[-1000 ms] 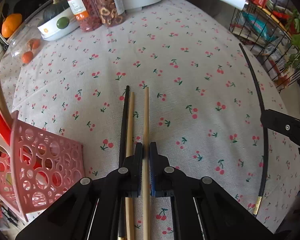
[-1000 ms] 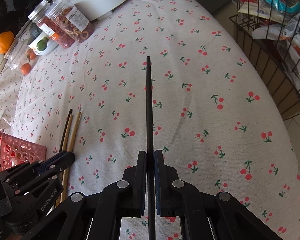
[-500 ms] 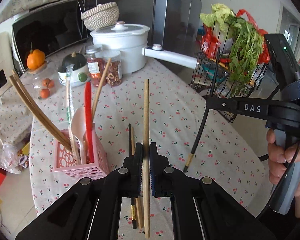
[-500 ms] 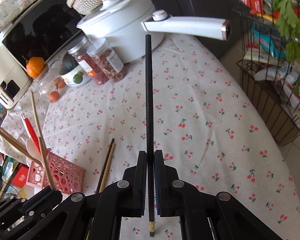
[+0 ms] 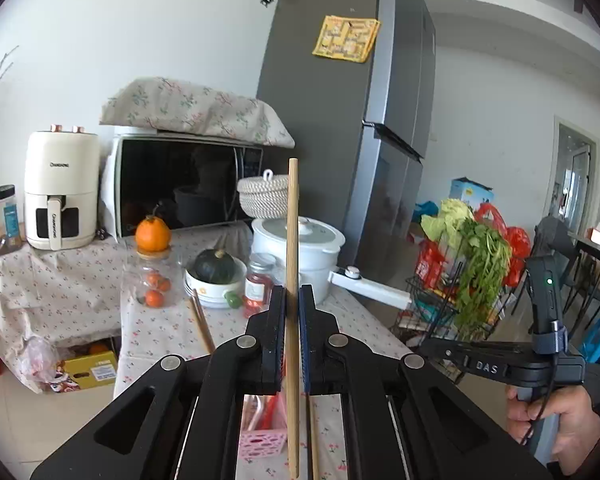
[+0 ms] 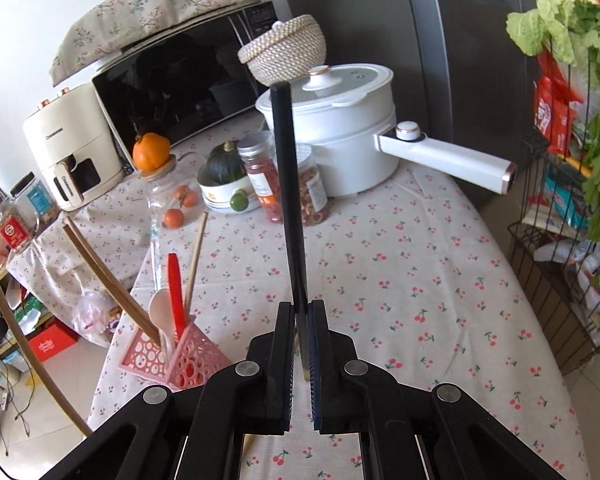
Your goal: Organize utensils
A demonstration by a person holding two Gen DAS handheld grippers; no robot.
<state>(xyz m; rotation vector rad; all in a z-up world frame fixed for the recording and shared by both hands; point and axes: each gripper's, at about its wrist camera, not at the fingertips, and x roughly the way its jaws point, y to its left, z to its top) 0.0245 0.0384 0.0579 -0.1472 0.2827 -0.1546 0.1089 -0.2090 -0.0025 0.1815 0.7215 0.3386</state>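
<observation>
Chopsticks are clamped in both grippers, each lying along its gripper's fingers. The left gripper [image 5: 291,304] is closed on a wooden chopstick [image 5: 293,240] that stands upright in its view, tip up. The right gripper [image 6: 300,316] pinches a black chopstick [image 6: 286,168] pointing forward toward the white pot [image 6: 340,120]. Only the right view shows the whole pink basket [image 6: 180,354] on the table [image 6: 420,280] with utensils standing in it; only the left view shows a hand [image 5: 556,420] gripping the right tool's handle.

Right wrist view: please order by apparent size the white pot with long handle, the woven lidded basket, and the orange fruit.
1. White pot with long handle.
2. Woven lidded basket; it sits farther back.
3. Orange fruit.
</observation>
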